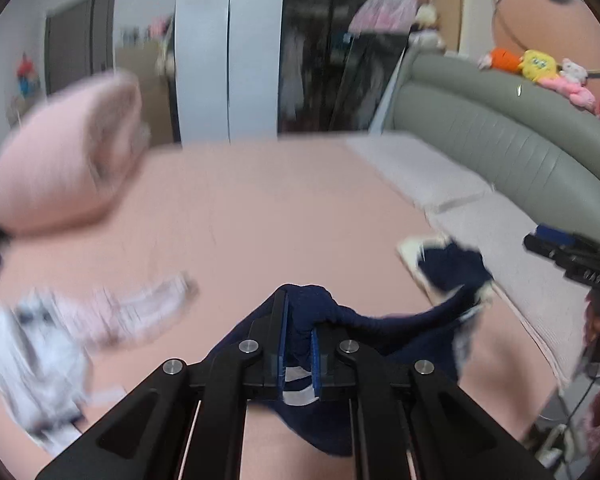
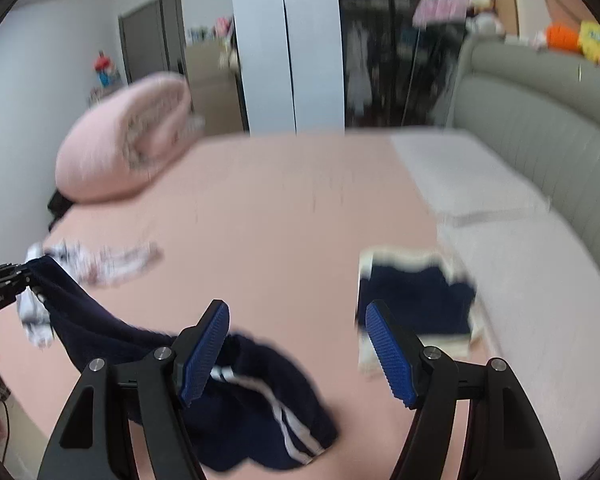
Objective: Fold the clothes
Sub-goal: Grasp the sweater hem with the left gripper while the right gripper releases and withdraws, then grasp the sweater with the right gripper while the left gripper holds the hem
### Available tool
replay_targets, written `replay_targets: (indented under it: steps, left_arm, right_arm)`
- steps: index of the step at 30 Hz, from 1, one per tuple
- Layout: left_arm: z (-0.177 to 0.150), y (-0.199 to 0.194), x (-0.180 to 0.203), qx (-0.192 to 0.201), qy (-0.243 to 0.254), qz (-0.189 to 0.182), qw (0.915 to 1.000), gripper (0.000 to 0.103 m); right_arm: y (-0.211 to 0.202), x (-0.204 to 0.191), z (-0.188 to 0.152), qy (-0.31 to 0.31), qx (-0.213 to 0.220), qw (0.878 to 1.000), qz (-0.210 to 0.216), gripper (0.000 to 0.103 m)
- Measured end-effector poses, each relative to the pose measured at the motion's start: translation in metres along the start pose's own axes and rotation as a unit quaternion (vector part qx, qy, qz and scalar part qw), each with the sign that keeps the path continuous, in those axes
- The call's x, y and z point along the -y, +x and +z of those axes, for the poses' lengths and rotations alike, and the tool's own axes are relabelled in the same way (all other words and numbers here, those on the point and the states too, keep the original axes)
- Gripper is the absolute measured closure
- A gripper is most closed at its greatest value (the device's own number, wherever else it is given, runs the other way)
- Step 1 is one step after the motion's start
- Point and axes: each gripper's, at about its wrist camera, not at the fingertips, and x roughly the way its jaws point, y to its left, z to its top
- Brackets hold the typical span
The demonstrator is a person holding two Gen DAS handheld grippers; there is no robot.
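Left gripper (image 1: pixel 298 344) closed on a bunched part of the dark blue garment (image 2: pixel 260 396), cloth squeezed between the blue pads (image 1: pixel 315 364). Right gripper (image 2: pixel 298 354) wide open, nothing between its fingers, hanging above the same garment. Garment stretched from the left gripper down to the pink bed sheet (image 2: pixel 280 208), most of it lying crumpled on the near edge of the bed, white side stripes (image 2: pixel 288 428) visible. Probably shorts or light trousers; hard to tell through the blur.

Soft and light cloth, no stiffness: sags at once where not supported, slides easily on the sheet, no danger of breaking. Best hold probably at the hem or waistband near the stripes, at a flat edge and not at a thick bundle, so that both grippers can pull it straight.

Another folded dark piece with pale border (image 2: pixel 416 300) lying near the pillows (image 2: pixel 520 264). Light patterned clothes (image 1: pixel 84 320) heaped on the left side, a rolled pink blanket (image 2: pixel 128 140) at the far corner.
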Motion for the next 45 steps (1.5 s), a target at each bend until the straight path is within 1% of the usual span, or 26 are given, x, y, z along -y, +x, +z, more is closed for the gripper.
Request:
replay_targets:
  steps: [1,2,3,4,6,7,10,14,18,23,26,30,34,36,38,41,43,44,45]
  left_arm:
    - [0.013,-0.015,0.005,0.025,0.014,0.003,0.9996,0.095]
    - [0.020,-0.023,0.007,0.036,0.017,0.000,0.9992,0.095]
    - [0.022,-0.027,0.010,0.038,0.022,0.003,0.9990,0.095]
    - [0.024,-0.032,0.013,0.039,0.026,0.006,0.9989,0.095]
    - [0.023,-0.038,0.018,0.041,0.034,0.008,0.9985,0.095]
    - [0.018,-0.038,0.019,0.040,0.034,0.001,0.9986,0.095]
    - [0.005,-0.032,0.017,0.025,0.031,-0.004,0.9992,0.095]
    - [-0.009,-0.032,0.016,0.011,0.029,-0.013,0.9994,0.095]
    - [-0.016,-0.049,0.018,0.020,0.044,-0.020,0.9986,0.095]
    - [-0.018,-0.065,0.018,0.029,0.049,-0.024,0.9981,0.095]
    - [-0.021,-0.068,0.016,0.029,0.048,-0.029,0.9980,0.095]
    - [-0.025,-0.070,0.014,0.029,0.047,-0.035,0.9979,0.095]
    - [-0.030,-0.069,0.012,0.028,0.043,-0.039,0.9979,0.095]
    - [-0.032,-0.069,0.011,0.028,0.041,-0.041,0.9979,0.095]
    - [-0.034,-0.069,0.010,0.028,0.039,-0.043,0.9979,0.095]
    - [-0.037,-0.071,0.009,0.029,0.031,-0.048,0.9980,0.095]
    - [-0.039,-0.073,0.007,0.029,0.023,-0.051,0.9980,0.095]
    - [-0.041,-0.074,0.006,0.028,0.019,-0.053,0.9980,0.095]
    - [-0.043,-0.075,0.005,0.026,0.014,-0.056,0.9980,0.095]
  right_arm:
    - [-0.013,-0.002,0.013,-0.005,0.023,1.000,-0.004,0.032]
    - [-0.024,-0.004,0.025,-0.011,0.042,0.999,-0.006,0.032]
    - [-0.034,-0.006,0.034,-0.016,0.053,0.998,-0.004,0.032]
    - [-0.038,-0.011,0.038,-0.020,0.051,0.998,0.004,0.032]
    - [-0.038,-0.021,0.036,-0.029,0.035,0.999,0.029,0.032]
    - [-0.035,-0.027,0.032,-0.033,0.023,0.998,0.039,0.032]
    - [-0.013,-0.047,0.001,-0.041,-0.032,0.996,0.068,0.032]
    - [0.020,-0.076,-0.041,-0.053,-0.099,0.988,0.108,0.032]
    - [0.046,-0.098,-0.062,-0.061,-0.142,0.980,0.127,0.032]
    - [0.081,-0.114,-0.079,-0.064,-0.190,0.970,0.134,0.032]
    - [0.098,-0.119,-0.088,-0.045,-0.201,0.969,0.138,0.032]
    - [0.118,-0.122,-0.092,-0.035,-0.204,0.970,0.125,0.032]
    - [0.119,-0.111,-0.089,0.007,-0.197,0.970,0.143,0.032]
    - [0.123,-0.112,-0.088,-0.005,-0.198,0.971,0.132,0.032]
    - [0.132,-0.116,-0.089,-0.018,-0.209,0.970,0.123,0.032]
    - [0.146,-0.125,-0.095,-0.036,-0.218,0.966,0.131,0.032]
    - [0.156,-0.131,-0.100,-0.042,-0.224,0.963,0.144,0.053]
    - [0.159,-0.133,-0.101,-0.040,-0.226,0.962,0.148,0.069]
    - [0.158,-0.132,-0.102,-0.035,-0.221,0.963,0.150,0.083]
